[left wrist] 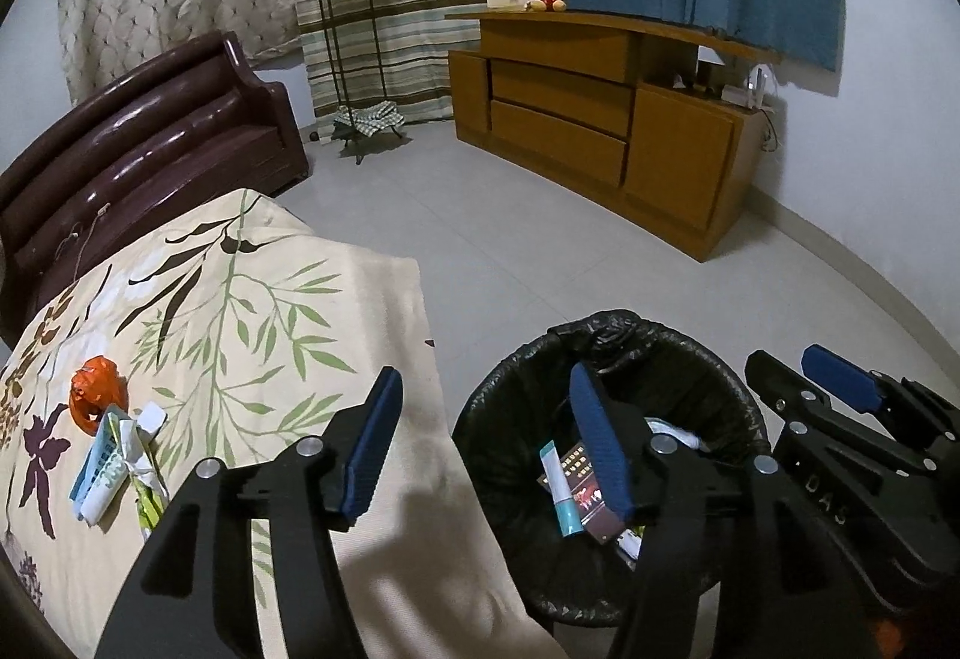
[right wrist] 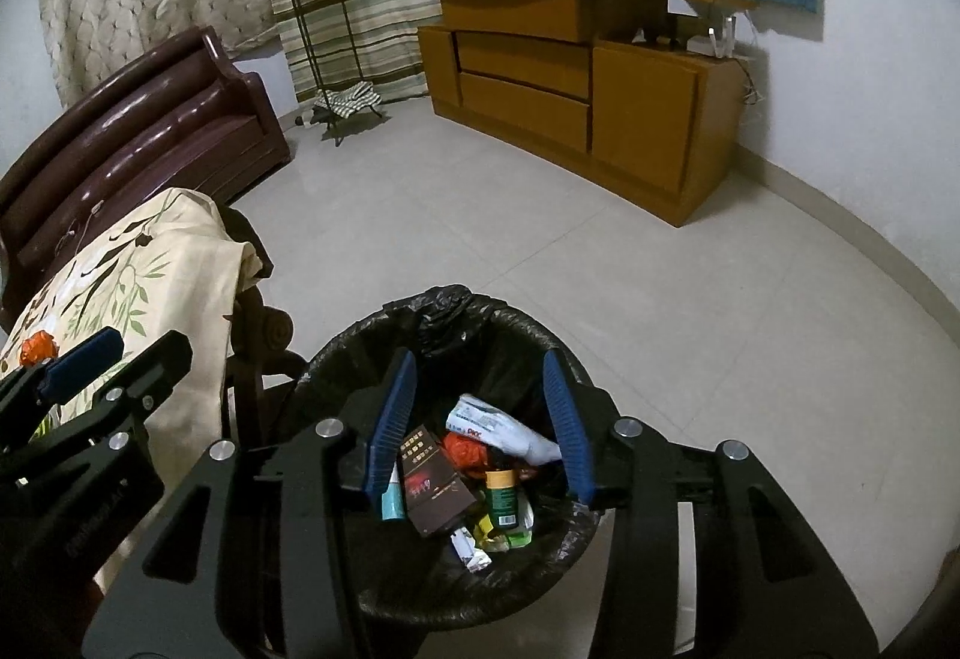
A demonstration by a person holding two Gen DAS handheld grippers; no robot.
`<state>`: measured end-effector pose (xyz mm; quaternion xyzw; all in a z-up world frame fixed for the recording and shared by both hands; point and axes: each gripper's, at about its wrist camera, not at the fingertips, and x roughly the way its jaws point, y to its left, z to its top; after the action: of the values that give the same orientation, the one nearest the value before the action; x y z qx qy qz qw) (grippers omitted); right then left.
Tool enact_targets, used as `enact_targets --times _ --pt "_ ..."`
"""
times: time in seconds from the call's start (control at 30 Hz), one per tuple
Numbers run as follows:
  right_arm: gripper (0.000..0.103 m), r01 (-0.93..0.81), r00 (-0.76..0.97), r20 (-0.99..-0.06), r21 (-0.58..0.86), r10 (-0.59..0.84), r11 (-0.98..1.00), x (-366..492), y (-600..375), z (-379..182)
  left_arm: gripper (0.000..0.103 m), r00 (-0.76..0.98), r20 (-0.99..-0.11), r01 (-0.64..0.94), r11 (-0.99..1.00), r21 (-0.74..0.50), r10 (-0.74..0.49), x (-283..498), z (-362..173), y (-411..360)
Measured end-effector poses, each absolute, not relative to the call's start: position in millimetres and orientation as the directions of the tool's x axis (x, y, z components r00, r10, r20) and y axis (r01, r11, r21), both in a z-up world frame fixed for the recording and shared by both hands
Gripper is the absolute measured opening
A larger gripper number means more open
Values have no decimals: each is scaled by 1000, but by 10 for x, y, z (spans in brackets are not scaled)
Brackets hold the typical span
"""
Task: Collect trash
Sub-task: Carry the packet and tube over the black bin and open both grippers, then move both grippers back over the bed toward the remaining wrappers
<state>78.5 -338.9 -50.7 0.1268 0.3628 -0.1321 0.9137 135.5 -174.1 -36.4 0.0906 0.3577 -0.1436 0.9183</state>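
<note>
A bin with a black liner point(left wrist: 708, 359) stands on the floor beside the cloth-covered table; it also shows in the right wrist view point(right wrist: 336, 359). Inside lie a dark box point(right wrist: 432, 485), a green bottle point(right wrist: 501, 497), a white packet point(right wrist: 498, 425) and wrappers. On the table lie an orange crumpled bag point(left wrist: 96, 395) and a toothpaste tube with wrappers point(left wrist: 111, 473). My left gripper point(left wrist: 486, 449) is open and empty, between the table edge and the bin. My right gripper point(right wrist: 477, 419) is open and empty over the bin.
The floral tablecloth point(left wrist: 240, 311) covers the table at left. A dark brown sofa point(left wrist: 150, 137) stands behind it. A plant stand point(left wrist: 348, 53) and a wooden cabinet point(left wrist: 600, 119) line the far wall. Light tiled floor point(left wrist: 510, 239) lies between.
</note>
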Motion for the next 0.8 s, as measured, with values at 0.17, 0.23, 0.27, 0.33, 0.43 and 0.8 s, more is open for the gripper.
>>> enact_targets --times 0.17,0.23,0.27,0.33,0.43,0.8 --pt "51 331 704 -695 136 -149 934 775 -3374 -483 57 708 -679 319 946 58 -197 1338 -315 -1646" --pt "51 324 706 -693 132 -146 937 781 -3345 -455 58 709 -678 313 948 55 -195 1329 -288 -1589" --pt "51 318 708 -692 132 -142 939 781 -3322 -442 59 711 -676 310 949 54 -193 1322 -281 -1562" --pt "51 304 712 -689 132 -133 943 778 -3249 -412 61 718 -671 295 954 54 -184 1298 -256 -1475" --pt "52 278 719 -685 129 -117 952 784 -3135 -365 62 726 -667 272 961 55 -168 1266 -227 -1333" --pt "52 162 735 -676 112 -44 980 829 -2558 -211 64 749 -657 161 985 61 -82 1105 -168 -638"
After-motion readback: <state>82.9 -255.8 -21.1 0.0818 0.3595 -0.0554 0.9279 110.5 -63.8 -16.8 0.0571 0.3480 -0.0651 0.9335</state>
